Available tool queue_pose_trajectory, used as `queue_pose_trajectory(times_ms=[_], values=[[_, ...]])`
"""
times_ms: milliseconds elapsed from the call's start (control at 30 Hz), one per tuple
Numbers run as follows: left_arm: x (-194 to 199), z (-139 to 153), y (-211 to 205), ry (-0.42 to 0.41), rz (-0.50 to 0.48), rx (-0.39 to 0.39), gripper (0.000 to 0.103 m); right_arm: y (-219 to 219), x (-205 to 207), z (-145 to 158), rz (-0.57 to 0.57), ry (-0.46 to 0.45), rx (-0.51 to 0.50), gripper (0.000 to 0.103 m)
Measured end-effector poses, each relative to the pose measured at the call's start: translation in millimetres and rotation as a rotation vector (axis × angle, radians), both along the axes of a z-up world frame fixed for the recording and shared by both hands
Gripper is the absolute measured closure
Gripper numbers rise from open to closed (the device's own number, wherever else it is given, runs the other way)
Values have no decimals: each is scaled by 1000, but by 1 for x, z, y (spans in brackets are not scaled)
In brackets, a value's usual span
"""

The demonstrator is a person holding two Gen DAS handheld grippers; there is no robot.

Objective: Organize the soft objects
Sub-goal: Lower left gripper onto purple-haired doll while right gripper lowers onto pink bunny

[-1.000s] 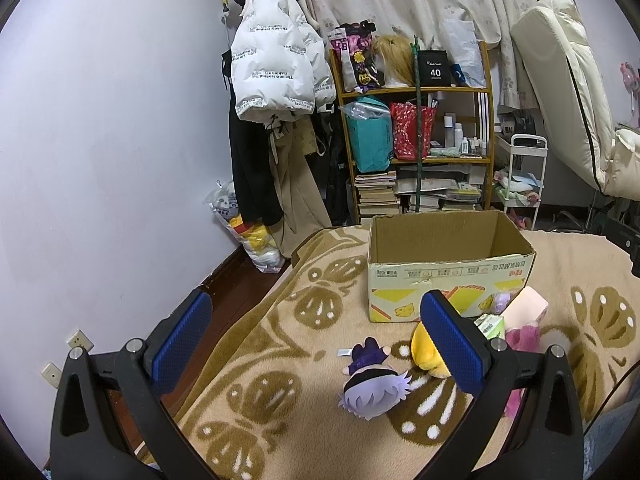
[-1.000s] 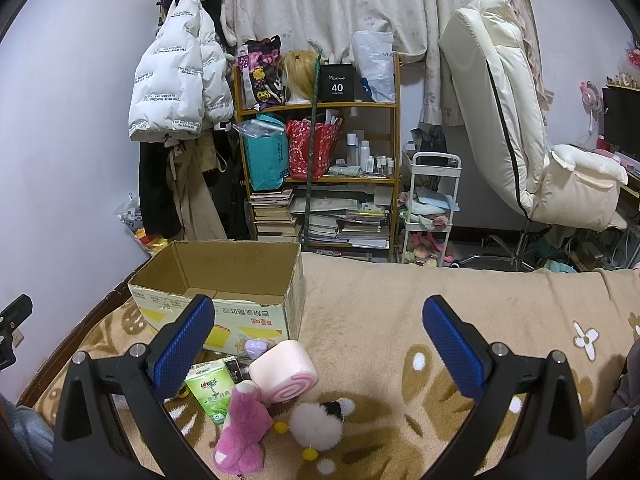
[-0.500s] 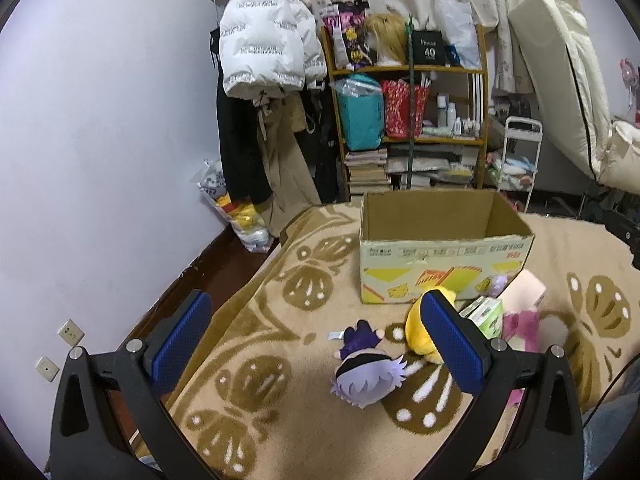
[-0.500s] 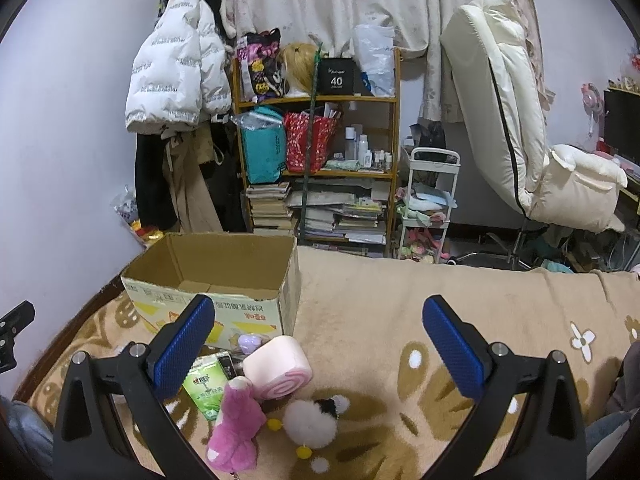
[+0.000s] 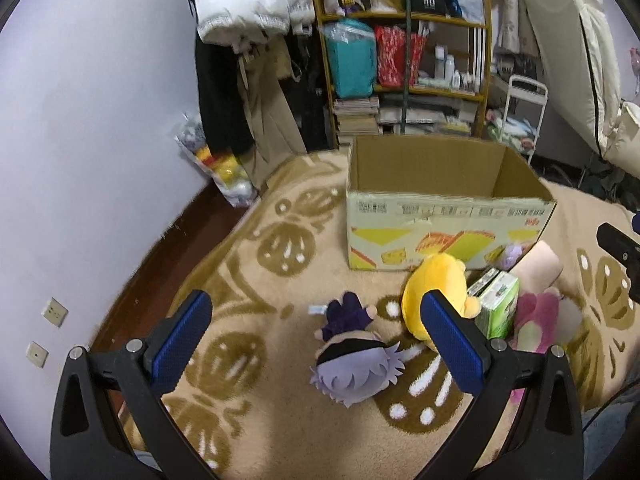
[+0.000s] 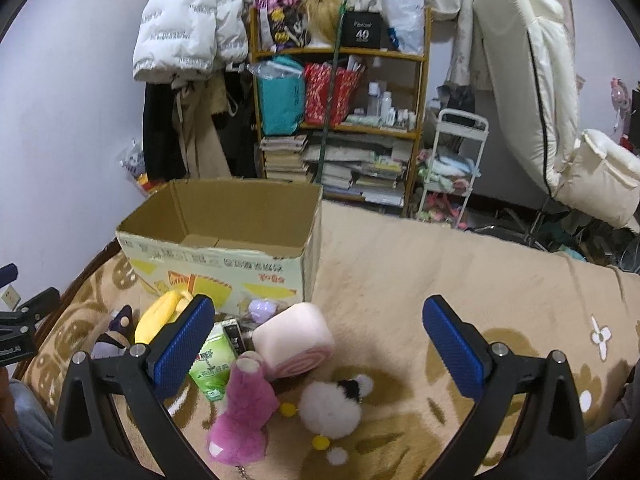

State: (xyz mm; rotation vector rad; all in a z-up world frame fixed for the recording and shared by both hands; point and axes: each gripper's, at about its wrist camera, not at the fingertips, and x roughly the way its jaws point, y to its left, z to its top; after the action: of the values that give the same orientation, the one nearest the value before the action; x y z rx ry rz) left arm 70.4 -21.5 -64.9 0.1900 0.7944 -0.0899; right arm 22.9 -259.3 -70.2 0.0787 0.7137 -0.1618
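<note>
Yellow plush (image 5: pixel 434 286) partly hidden behind left fingers (image 5: pixel 450 340).

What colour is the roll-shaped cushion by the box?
Pale pink, with a pink-and-white swirl on its end; the cushion shows best in the right wrist view.

One box (image 6: pixel 224 236) stood open on the blanket (image 6: pixel 420 280), and before it lay five plush toys: one yellow (image 5: pixel 432 296), one purple-haired (image 5: pixel 356 364), one magenta (image 6: pixel 244 412), one white and fluffy (image 6: pixel 332 408), and one small lilac (image 6: pixel 262 309). There was also one pink roll cushion (image 6: pixel 294 338) and one green tissue pack (image 6: pixel 214 364). Two grippers showed, the left (image 5: pixel 316 344) and the right (image 6: pixel 320 344), each with two blue pads, and behind stood one shelf (image 6: pixel 340 120), one cart (image 6: pixel 452 160) and one white jacket (image 6: pixel 188 24).
</note>
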Motion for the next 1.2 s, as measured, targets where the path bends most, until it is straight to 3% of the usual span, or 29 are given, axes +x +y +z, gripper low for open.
queue_pose_trajectory(times_ms=[267, 433, 633, 767, 1200], values=[[28, -38, -8, 132, 5, 49, 1, 13, 21, -31, 46, 116, 18, 0], [34, -57, -11, 196, 5, 86, 1, 24, 26, -45, 80, 170, -56, 0], [39, -78, -14, 280, 7, 96, 1, 25, 33, -57, 93, 236, -35, 0], [40, -91, -18, 307, -2, 132, 1, 22, 37, -65, 92, 281, -18, 0], [41, -104, -20, 350, -26, 147, 1, 25, 38, -77, 142, 345, 8, 4]])
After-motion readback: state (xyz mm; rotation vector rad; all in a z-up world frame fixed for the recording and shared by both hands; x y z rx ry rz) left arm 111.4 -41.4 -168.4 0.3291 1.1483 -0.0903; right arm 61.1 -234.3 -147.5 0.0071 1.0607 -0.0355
